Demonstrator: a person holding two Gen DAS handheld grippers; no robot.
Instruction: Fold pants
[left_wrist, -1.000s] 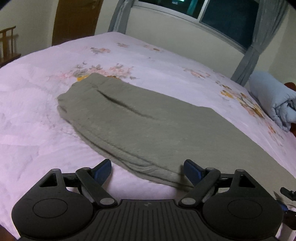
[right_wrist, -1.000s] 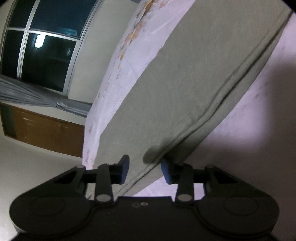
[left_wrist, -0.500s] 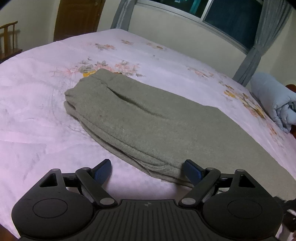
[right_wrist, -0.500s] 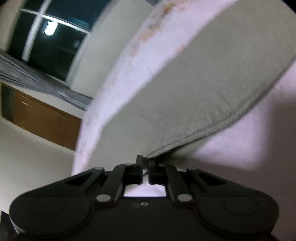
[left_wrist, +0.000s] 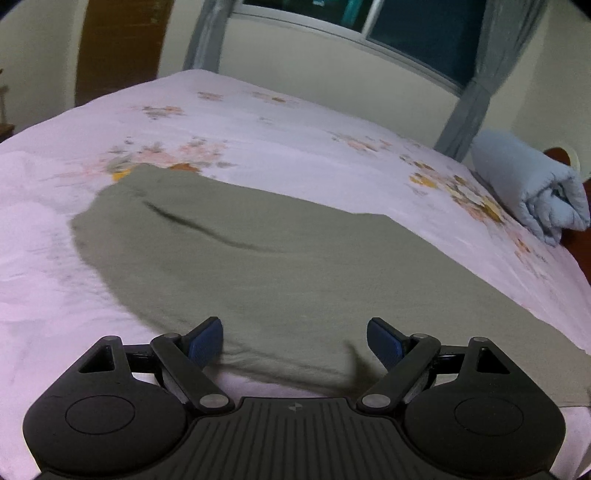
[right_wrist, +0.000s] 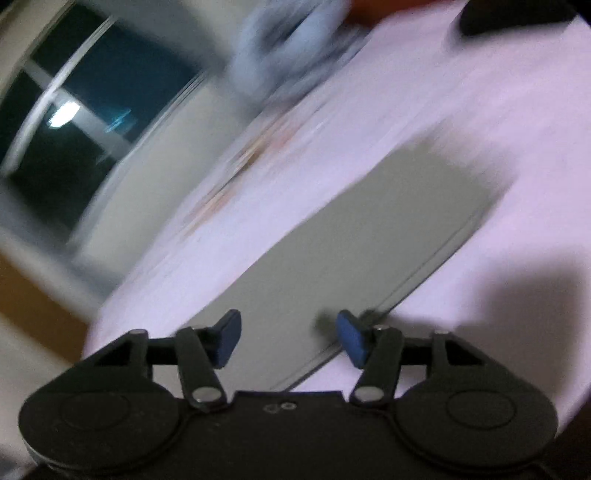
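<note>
We see the pants (left_wrist: 280, 273), grey-green and folded lengthwise into a long flat band, lying across the pink flowered bed sheet (left_wrist: 258, 125). One rounded end sits toward the left of the left wrist view, near a cluster of printed flowers, and the band runs on to the right edge of that view. A shallow dark crease crosses its upper layer.

Our left tongs (left_wrist: 294, 341) stand released, the blue pads wide apart, with the near edge of the pants showing between them; we cannot tell whether the pads touch the cloth, and nothing is pinched.

Our right tongs (right_wrist: 288, 339) are opening, the pads parted and pressing on nothing. The layered edge of the pants (right_wrist: 354, 243) runs between and beyond them in that blurred view, lying flat on the sheet.

A rolled pale blue blanket (left_wrist: 532, 188) rests at the far right of the bed, well apart from the pants. Behind the bed are a dark window (left_wrist: 417, 40) with grey curtains (left_wrist: 476, 85) and a brown door (left_wrist: 122, 48).
</note>
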